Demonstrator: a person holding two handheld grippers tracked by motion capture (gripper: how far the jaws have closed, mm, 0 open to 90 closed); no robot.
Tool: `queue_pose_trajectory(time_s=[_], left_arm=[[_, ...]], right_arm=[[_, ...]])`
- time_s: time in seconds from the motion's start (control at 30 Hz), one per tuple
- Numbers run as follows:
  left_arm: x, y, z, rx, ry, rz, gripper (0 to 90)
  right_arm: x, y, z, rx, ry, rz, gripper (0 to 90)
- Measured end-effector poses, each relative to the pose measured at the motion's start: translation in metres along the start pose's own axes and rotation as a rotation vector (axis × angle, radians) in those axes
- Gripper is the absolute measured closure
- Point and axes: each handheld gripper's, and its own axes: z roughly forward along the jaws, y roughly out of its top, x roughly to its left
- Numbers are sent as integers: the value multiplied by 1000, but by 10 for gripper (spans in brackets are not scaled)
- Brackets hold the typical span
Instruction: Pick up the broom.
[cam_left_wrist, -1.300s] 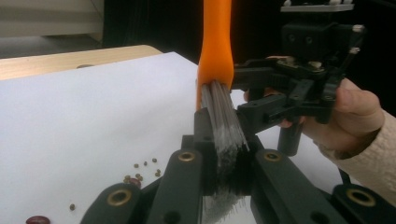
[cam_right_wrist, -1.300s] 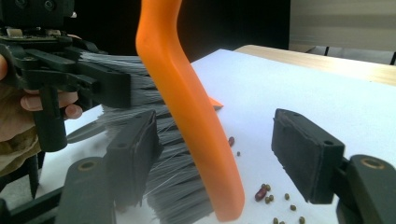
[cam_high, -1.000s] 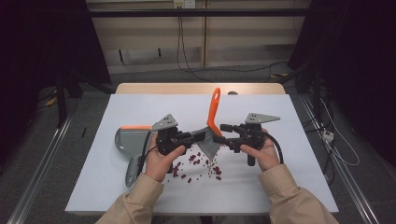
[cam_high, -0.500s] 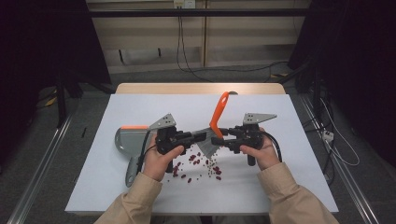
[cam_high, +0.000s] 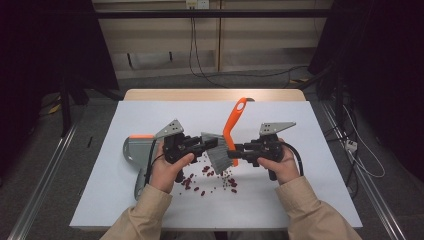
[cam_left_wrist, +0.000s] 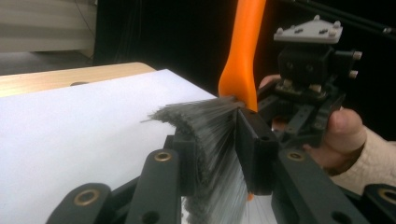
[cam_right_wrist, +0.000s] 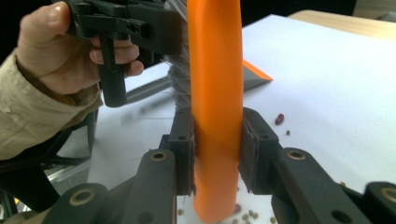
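Right now the right gripper (cam_right_wrist: 217, 158) is clamping the orange handle (cam_right_wrist: 215, 93) of the brush between its two pads, its jaws having just been closing on it; the handle is standing upright between them and leaning slightly in the high view (cam_high: 235, 122). Opposite, the left gripper (cam_left_wrist: 217, 154) is sitting around the grey bristles (cam_left_wrist: 210, 135) with the tuft between its pads, the jaws having just been opening a little; whether the pads are pressing on the bristles I cannot tell. Both hands are meeting over the middle of the white sheet (cam_high: 150, 115), so the brush is hanging above the table between the two tools, bristles down.

Just under and in front of the bristles, small dark red beans (cam_high: 210, 180) are lying scattered on the sheet; the grey dustpan (cam_high: 134, 150) with its orange edge is lying flat to the left, behind the left hand, near the beans but apart from them.

By my reading, the brush is being handed over to the right gripper; no sweeping is showing so far, and the beans are all waiting to be gathered into the pan.
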Motion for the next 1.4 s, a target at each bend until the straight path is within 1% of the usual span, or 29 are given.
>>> queue_pose_trajectory(time_s=[0.03, 0.07, 0.1, 0.13, 0.23, 0.3, 0.37, 0.43, 0.47, 0.5, 0.57, 0.67, 0.73, 0.77, 0.83, 0.93, 1.0, 1.07, 1.13, 1.17, 1.23, 1.27, 1.4], left_arm=[[0, 0, 0, 3, 10, 9, 660], [0, 0, 0, 6, 11, 9, 622], [-1, 1, 0, 6, 23, 9, 592], [-1, 1, -1, 7, 38, 15, 550], [2, 1, -3, 16, 56, 20, 458], [3, 1, -5, 21, 67, 30, 438], [4, 2, -7, 26, 93, 43, 384], [5, 2, -8, 26, 103, 49, 339], [5, 2, -8, 36, 109, 64, 338], [5, 2, -9, 40, 109, 71, 335], [5, 3, -10, 50, 129, 77, 300], [5, 4, -13, 59, 144, 104, 262], [5, 5, -15, 62, 162, 106, 222], [6, 5, -16, 65, 170, 112, 210], [7, 6, -19, 68, 183, 121, 192], [9, 6, -24, 76, 200, 131, 155], [10, 5, -28, 83, 216, 145, 149], [11, 5, -31, 87, 223, 148, 138], [12, 4, -35, 89, 233, 150, 138], [13, 3, -37, 88, 236, 148, 138], [15, 2, -40, 88, 245, 150, 137], [16, 1, -42, 88, 250, 144, 135], [20, 0, -48, 95, 262, 153, 134]], right_arm=[[0, 0, -1, 2, -1, 3, 695], [0, 1, -2, 7, -12, 0, 696], [0, 1, -3, 10, -31, 2, 696], [-1, 1, -5, 9, -36, 9, 696], [-4, 1, -12, 15, -81, 22, 697], [-6, 1, -17, 21, -110, 45, 698], [-7, 1, -22, 26, -136, 43, 698], [-7, 2, -26, 28, -169, 44, 698], [-7, 2, -29, 30, -184, 46, 698], [-8, 3, -31, 32, -191, 46, 698], [-8, 3, -35, 34, -218, 50, 698], [-9, 3, -41, 45, -245, 53, 698], [-9, 4, -44, 65, -289, 45, 699], [-9, 4, -46, 76, -302, 36, 698], [-10, 3, -50, 86, -332, 39, 698], [-12, 2, -55, 97, -361, 42, 698], [-12, 2, -58, 112, -395, 42, 699], [-14, 1, -61, 113, -405, 52, 699], [-14, 1, -63, 125, -423, 63, 699], [-14, 2, -63, 135, -433, 54, 699], [-13, 3, -64, 168, -468, 45, 699], [-14, 3, -64, 179, -472, 42, 699], [-15, 2, -65, 208, -492, 40, 699]])
